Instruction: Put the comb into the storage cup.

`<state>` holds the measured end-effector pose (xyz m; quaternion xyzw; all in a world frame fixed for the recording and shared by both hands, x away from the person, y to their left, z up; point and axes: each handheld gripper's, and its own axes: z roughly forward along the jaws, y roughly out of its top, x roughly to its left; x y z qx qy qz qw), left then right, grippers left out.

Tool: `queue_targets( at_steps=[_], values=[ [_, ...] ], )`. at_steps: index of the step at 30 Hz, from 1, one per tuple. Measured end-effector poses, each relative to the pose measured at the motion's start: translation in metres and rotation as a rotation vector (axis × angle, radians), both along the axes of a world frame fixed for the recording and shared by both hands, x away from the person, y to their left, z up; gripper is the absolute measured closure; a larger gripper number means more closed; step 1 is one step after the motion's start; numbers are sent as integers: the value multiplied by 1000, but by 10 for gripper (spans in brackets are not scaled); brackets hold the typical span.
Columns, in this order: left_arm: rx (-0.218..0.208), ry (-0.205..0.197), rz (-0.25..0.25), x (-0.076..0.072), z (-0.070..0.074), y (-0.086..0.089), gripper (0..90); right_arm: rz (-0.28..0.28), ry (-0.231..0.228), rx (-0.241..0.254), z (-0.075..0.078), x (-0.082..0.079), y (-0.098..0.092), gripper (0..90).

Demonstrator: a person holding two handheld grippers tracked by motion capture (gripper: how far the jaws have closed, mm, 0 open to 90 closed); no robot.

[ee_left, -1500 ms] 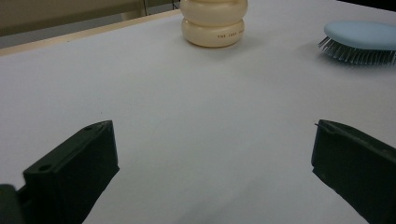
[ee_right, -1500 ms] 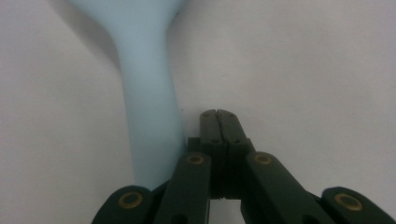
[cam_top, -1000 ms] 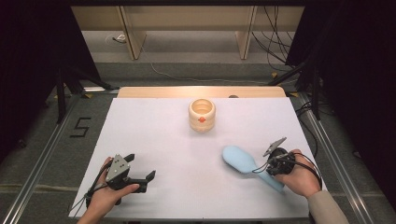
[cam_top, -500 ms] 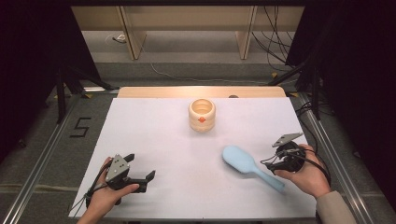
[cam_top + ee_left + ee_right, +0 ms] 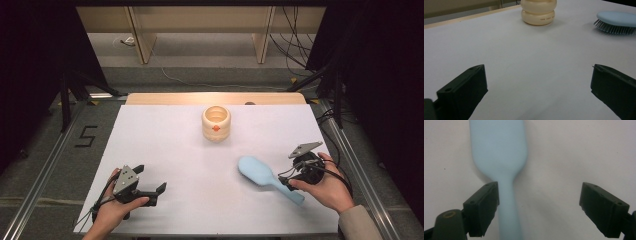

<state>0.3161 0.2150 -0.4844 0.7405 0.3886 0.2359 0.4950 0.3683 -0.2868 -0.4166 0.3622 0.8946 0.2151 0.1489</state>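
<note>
Two jaws of my right gripper (image 5: 295, 176) have just spread wide, letting go of the blue brush (image 5: 267, 177). It lies free on the counter (image 5: 165, 145) now.

A pale blue brush (image 5: 262, 175) with darker grey-blue bristles lies on the white table (image 5: 165, 145), whose far edge is light wood, beside a cream jar (image 5: 216, 122) with an orange spot and small dark lettering, and both grippers are black with grey plates.

Open white table (image 5: 165, 145) between cream jar (image 5: 216, 123) (mid-back) and hairbrush (image 5: 267, 177).
</note>
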Motion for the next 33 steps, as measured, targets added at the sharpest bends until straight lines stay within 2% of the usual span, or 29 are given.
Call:
queue_targets(
  at_steps=[10, 21, 25, 27, 33],
  values=[
    [1, 3, -1, 0, 0, 0, 2, 46, 38, -38, -3, -1, 12, 186],
    [1, 4, -2, 0, -1, 0, 4, 95, 136, -99, -18, 3, 34, 218],
    [1, 4, -3, 0, -1, 0, 5, 95, 168, -116, -23, 4, 37, 225],
    [1, 4, -2, 0, -1, 0, 5, 91, 193, -141, -28, 6, 40, 228],
    [0, 5, -3, 1, -1, -1, 6, 105, 210, -160, -34, 10, 43, 240]
  ],
)
